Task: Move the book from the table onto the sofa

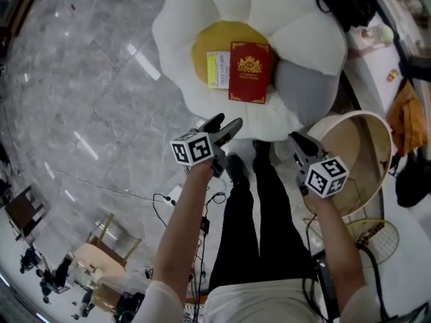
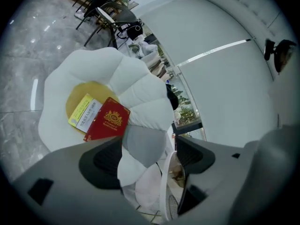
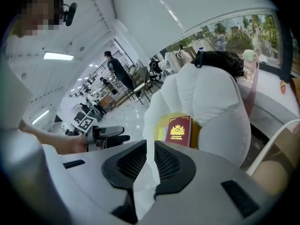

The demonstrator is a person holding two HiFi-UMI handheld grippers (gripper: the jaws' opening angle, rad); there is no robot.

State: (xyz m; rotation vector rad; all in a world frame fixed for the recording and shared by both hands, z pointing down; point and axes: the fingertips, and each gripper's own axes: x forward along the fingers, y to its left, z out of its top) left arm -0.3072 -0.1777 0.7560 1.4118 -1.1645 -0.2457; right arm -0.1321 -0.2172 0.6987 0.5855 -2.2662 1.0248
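Plainly, the left gripper (image 2: pixel 149 146) has its jaws spread wide with nothing between them; through the gap show only a grey cushion (image 2: pixel 145 142) and white upholstery farther off. The right gripper (image 3: pixel 151 146) has its jaws drawn almost together, leaving a thin slit with nothing held in it.

Beyond both pairs of jaws lies the book (image 2: pixel 108 119). In the left gripper view it sits just past the left pad, up and to that side. In the right gripper view it lies straight ahead, a little toward the right pad. It is a dark red hardback with a gold crest in the middle of the cover, gold lettering under it and a thin gold border. It lies flat and closed, clear of either gripper.

The book rests on the yellow centre of the sofa (image 1: pixel 195 5), a flower-shaped seat with plump white petals. Its left edge touches or overlaps a yellow-and-white booklet (image 1: pixel 217 70).

From the head view, both grippers hang at the near edge of the sofa, well short of the book. A round table (image 1: pixel 350 114) with a pale rim and a wooden top stands just outside the right gripper.
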